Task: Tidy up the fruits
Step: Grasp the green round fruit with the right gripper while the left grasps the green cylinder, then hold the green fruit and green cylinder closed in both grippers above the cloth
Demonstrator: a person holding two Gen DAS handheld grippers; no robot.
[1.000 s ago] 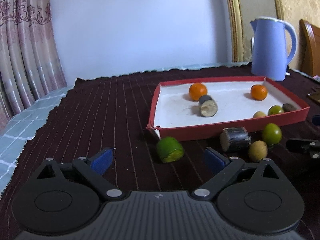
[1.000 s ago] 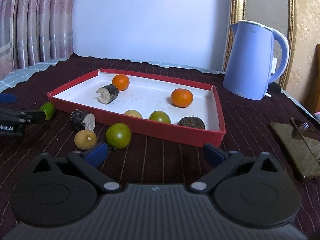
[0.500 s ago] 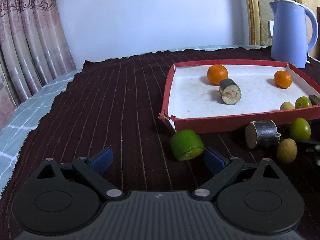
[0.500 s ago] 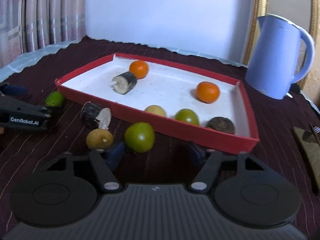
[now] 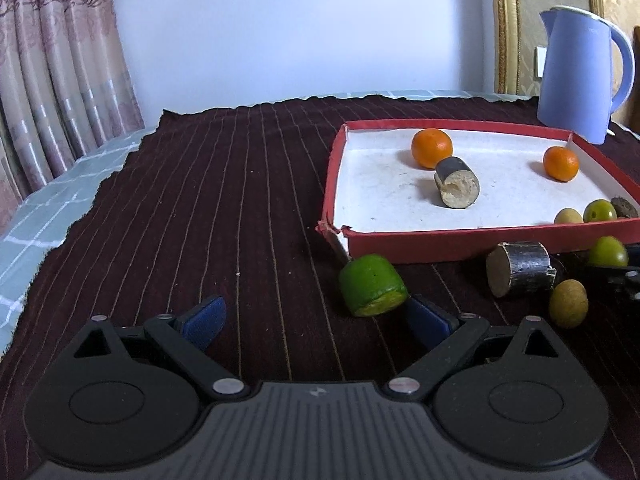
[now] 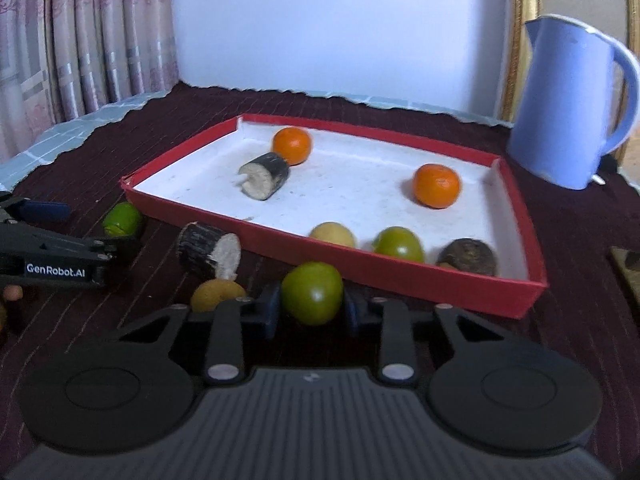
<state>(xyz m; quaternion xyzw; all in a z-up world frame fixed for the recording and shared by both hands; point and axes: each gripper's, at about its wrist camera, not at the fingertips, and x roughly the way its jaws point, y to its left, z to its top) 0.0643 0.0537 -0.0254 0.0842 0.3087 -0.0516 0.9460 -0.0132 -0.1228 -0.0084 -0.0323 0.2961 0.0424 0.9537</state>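
Right wrist: my right gripper (image 6: pixel 310 312) clamps the green fruit (image 6: pixel 312 298) between its pads, just before the tray (image 6: pixel 400 274) | lift clear of its wall before crossing, I'd say | left gripper (image 5: pixel 316 320) gapes empty, lime (image 5: pixel 372 286) by its right pad | beyond: striped cloth (image 5: pixel 224 200), kettle (image 6: pixel 568 108), curtain (image 6: pixel 80 40).

Ahead of me a plain white wall (image 5: pixel 300 28) in soft daylight, pink patterned curtains (image 5: pixel 60 64) hanging at my left, gilt frame (image 5: pixel 505 28) at my right, below me a table under a dark maroon striped cloth (image 5: pixel 200 200) — a pale blue checked cloth (image 5: pixel 48 208) showing at its edge.
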